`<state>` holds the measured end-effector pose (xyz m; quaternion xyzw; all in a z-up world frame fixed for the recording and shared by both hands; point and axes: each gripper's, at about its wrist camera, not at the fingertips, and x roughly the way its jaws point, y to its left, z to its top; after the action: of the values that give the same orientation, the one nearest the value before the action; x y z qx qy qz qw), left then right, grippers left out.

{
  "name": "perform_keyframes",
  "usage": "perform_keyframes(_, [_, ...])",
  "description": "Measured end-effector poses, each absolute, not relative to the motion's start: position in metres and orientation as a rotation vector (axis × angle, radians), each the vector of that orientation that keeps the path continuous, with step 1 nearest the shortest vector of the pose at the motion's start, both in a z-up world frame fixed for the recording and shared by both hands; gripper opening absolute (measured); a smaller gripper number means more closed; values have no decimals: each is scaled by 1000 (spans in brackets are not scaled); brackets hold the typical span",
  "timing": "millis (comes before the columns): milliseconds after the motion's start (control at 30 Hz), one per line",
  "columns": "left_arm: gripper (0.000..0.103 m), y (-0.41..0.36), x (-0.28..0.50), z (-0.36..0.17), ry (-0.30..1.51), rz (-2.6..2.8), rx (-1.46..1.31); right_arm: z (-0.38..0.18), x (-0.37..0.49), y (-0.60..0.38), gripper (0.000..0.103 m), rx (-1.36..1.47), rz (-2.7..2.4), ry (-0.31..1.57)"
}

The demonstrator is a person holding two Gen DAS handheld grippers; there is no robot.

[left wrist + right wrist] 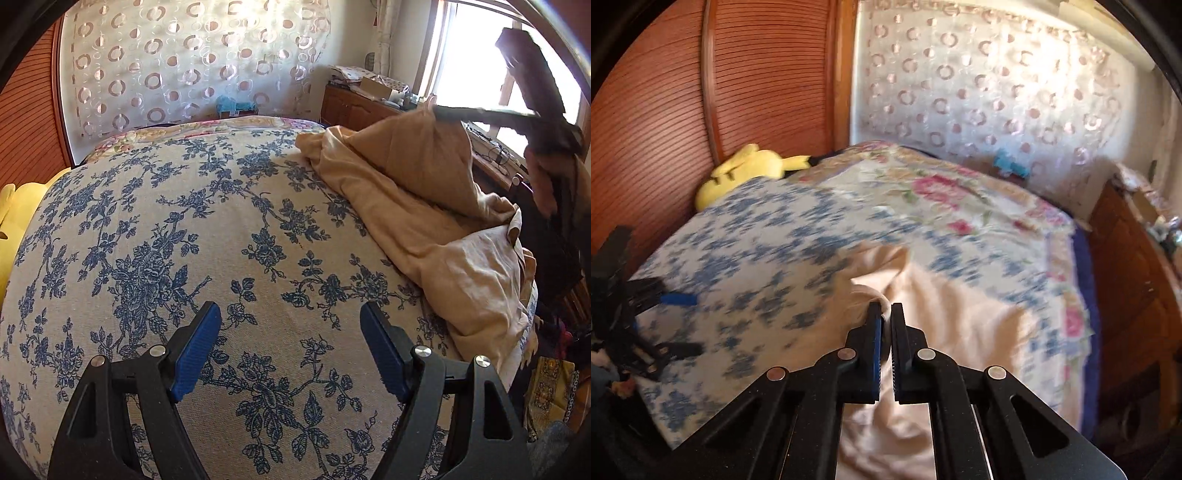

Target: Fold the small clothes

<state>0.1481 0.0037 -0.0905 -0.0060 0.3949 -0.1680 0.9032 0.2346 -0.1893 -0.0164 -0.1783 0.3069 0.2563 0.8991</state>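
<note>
left wrist view: left gripper (290,325) has its blue-padded fingers (197,349) spread wide with nothing between them, hovering over the blue-and-white floral bedspread (155,229). beige crumpled cloth garment (417,206) lies ahead and to the right of these fingers, well apart from them, on the bed's right side, one corner pulled up high. right gripper (443,110) seen there as a dark shape at that raised corner, backlit by the bright window (476,62).

right wrist view (motion-blurred): right gripper (885,314) fingers (873,347) nearly closed, narrow gap, pinching a fold of the beige garment (960,325), which spreads below and ahead of the tips. left gripper (677,299) far left of these fingers, over the bedspread (757,240). yellow plush toy (746,170) far ahead-left against the reddish wooden slatted headboard (768,81).
</note>
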Motion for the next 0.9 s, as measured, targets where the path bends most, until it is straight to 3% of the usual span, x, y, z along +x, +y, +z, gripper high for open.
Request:
perform_keyframes(200, [79, 1, 148, -93, 820, -349, -6, -1, 299, -221, 4, -382, 335, 639])
perform_keyframes(633, [79, -1, 151, -97, 840, -349, 3, -47, 380, -208, 4, -381, 90, 737])
perform_keyframes(700, [79, -2, 151, -97, 843, -345, 17, -48, 385, -205, 15, -374, 75, 769])
perform_keyframes(767, [79, -3, 151, -97, 845, -341, 26, -41, 380, -206, 37, -391, 69, 752])
perform_keyframes(833, [79, -5, 151, -98, 848, -335, 39, -31, 369, -209, 45, -395, 81, 724])
perform_keyframes(900, [80, -9, 151, -98, 851, -329, 58, -23, 352, -216, 46, -378, 98, 716])
